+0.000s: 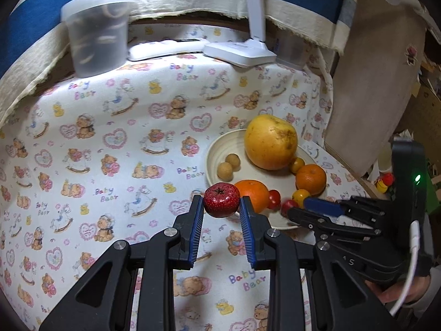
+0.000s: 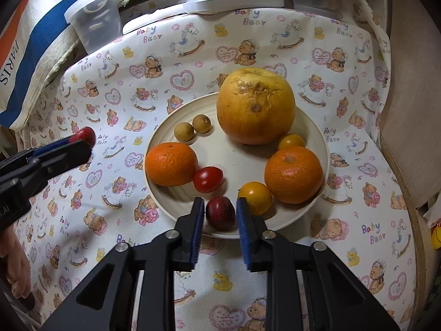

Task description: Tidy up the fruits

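Observation:
My left gripper (image 1: 222, 204) is shut on a red speckled fruit (image 1: 222, 200), held just left of the cream plate (image 1: 217, 149); the right wrist view shows it at the left edge (image 2: 84, 135). The plate (image 2: 165, 207) carries a big yellow citrus (image 2: 255, 106), two oranges (image 2: 171, 164), a red tomato (image 2: 208, 179), yellow tomatoes (image 2: 255, 197) and two brown longans (image 2: 183, 131). A dark red plum-like fruit (image 2: 220, 213) lies on its near rim between the pads of my right gripper (image 2: 220, 212), which is open, with thin gaps on both sides.
A clear plastic tub (image 1: 97, 30), a white remote (image 1: 165, 49) and a white lamp base (image 1: 239, 52) stand along the back of the bear-print cloth. The table's edge (image 2: 399, 165) curves close on the right. A person's hand (image 2: 16, 270) shows at lower left.

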